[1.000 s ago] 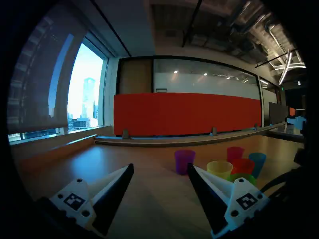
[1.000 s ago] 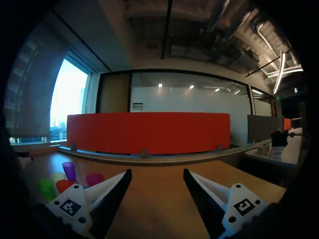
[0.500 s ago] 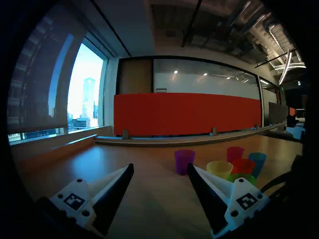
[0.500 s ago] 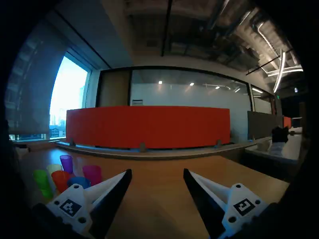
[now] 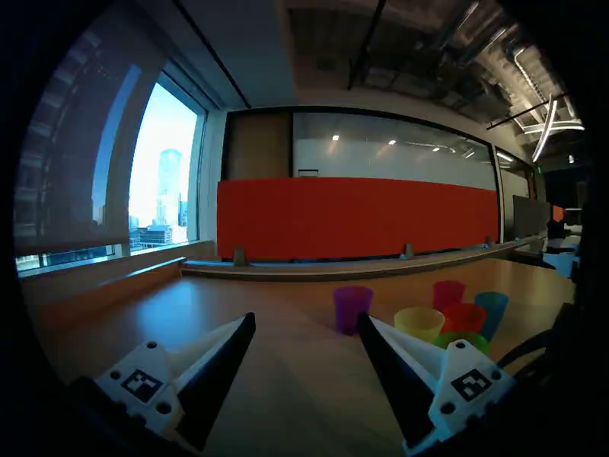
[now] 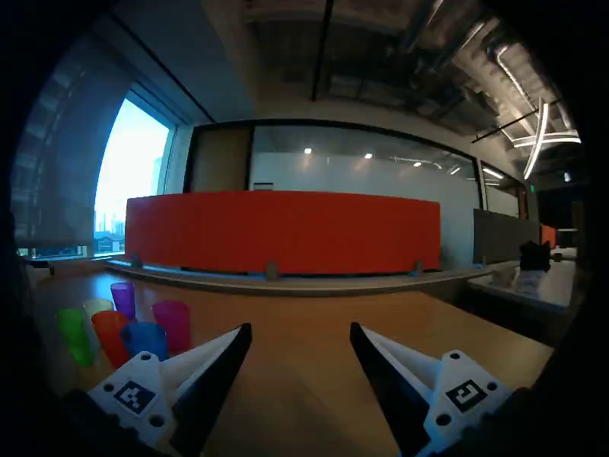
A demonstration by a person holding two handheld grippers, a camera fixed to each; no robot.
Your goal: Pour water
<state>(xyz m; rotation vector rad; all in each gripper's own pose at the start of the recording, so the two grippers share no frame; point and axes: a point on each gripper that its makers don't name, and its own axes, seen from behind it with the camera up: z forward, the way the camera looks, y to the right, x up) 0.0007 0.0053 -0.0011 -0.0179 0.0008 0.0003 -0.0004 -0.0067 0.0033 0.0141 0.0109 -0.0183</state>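
Cups are standing clustered on the wooden table. Left gripper is hovering with its jaws spread wide, gripping nothing. The purple cup, yellow cup, pink cup, orange cup, blue cup and green cup are sitting near, to its right. Right gripper is likewise gaping empty, with the cups lying at its left. A red partition is running along the far side.

Six cups: one each purple, magenta, blue, yellow, orange, green.
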